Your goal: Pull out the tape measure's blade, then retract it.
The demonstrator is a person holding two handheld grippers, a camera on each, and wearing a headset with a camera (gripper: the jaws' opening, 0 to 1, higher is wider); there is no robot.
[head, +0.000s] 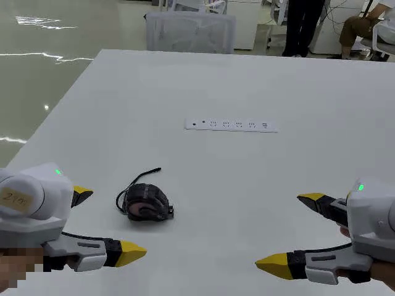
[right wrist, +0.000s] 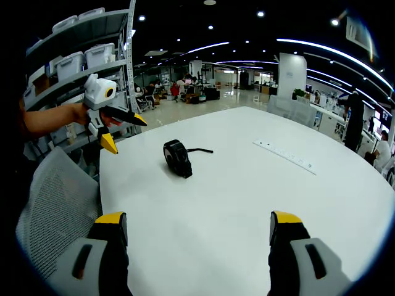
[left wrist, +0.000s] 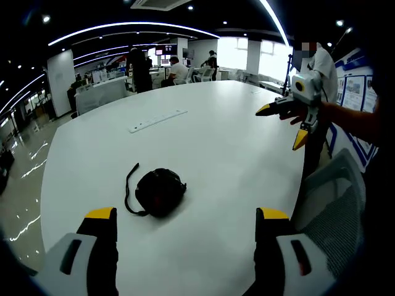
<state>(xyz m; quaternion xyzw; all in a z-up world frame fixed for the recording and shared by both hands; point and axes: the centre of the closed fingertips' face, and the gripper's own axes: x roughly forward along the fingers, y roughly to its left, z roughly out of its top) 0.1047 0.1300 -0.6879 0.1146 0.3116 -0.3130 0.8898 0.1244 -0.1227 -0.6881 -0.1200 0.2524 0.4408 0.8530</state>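
Note:
A black tape measure [head: 147, 202] with a black wrist strap lies on the white table [head: 247, 86], blade fully in. The same tape measure [left wrist: 160, 191] sits ahead of my left gripper [left wrist: 185, 219], whose yellow-tipped jaws stand wide open and hold nothing. In the head view the left gripper [head: 111, 223] is at the lower left, just left of the tape measure. My right gripper [head: 297, 229] is at the lower right, open and holding nothing, well to the right of it. The right gripper view shows the tape measure [right wrist: 178, 158] farther off, beyond the right gripper [right wrist: 197, 225].
A white power strip [head: 231, 125] lies flat on the table beyond the tape measure. A mesh chair [head: 190, 31] stands at the far edge, and people are in the room behind. Another mesh chair back [right wrist: 52, 203] is close beside me.

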